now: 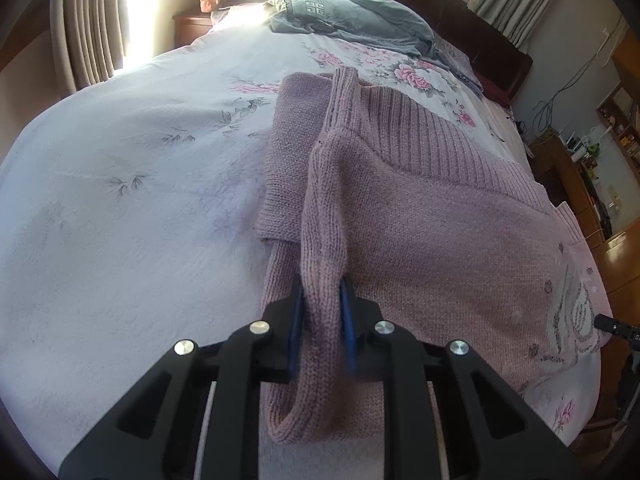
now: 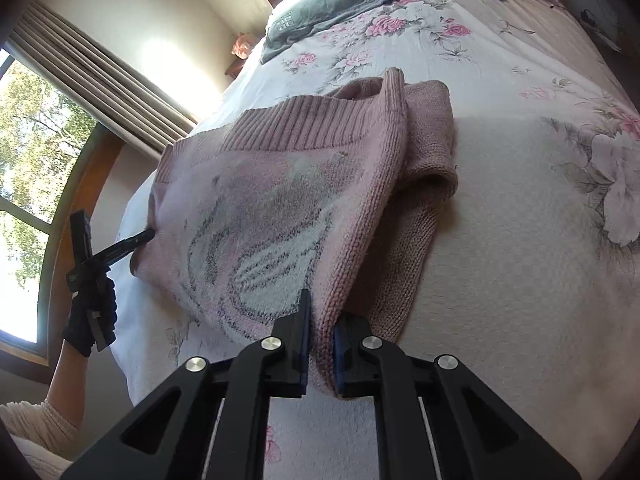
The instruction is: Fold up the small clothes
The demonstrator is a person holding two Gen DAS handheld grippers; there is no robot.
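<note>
A pink knitted sweater (image 1: 420,220) with a white and grey pattern lies on the flowered bed cover (image 1: 120,200). My left gripper (image 1: 322,292) is shut on a raised fold of its knit, one blue pad on each side. In the right wrist view the sweater (image 2: 260,184) shows its ribbed hem and a folded part at the right. My right gripper (image 2: 322,312) is shut on the near edge. At the sweater's left edge the left gripper (image 2: 149,234) is held by a gloved hand (image 2: 90,312). The right gripper's tip (image 1: 602,322) shows at the sweater's right edge.
A grey folded cloth (image 1: 352,16) lies at the head of the bed by the dark headboard (image 1: 500,52). Curtains (image 1: 88,20) and a window (image 2: 24,160) stand on one side, shelves with clutter (image 1: 592,160) on the other. The bed cover (image 2: 520,240) is bare around the sweater.
</note>
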